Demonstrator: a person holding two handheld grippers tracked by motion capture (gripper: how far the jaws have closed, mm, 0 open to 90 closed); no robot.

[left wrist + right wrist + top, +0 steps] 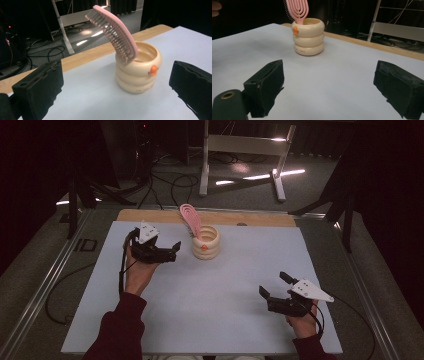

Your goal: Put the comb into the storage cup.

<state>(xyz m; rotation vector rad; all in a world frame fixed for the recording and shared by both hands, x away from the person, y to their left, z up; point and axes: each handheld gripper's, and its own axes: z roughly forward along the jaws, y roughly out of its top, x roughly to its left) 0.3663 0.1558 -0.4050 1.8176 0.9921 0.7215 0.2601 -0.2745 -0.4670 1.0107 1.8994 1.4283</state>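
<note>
A cream ringed cup [206, 243] with a small orange knob stands on the pale blue mat [215, 295] toward the back. A pink hairbrush [191, 219] stands in it, handle down, leaning back and left over the rim. My left gripper [175, 248] is open, just left of the cup, with nothing between its jaws. In the left gripper view the cup [138, 70] and brush [113, 31] sit close ahead. My right gripper [274, 284] is open near the front right, well away from the cup [308, 40] and the brush [297, 11].
A wooden strip [150, 216] borders the mat's far edge. Beyond the table a white metal stand [242, 150] and loose cables [170, 180] lie on the floor. Metal rails [40, 295] run along the table's sides.
</note>
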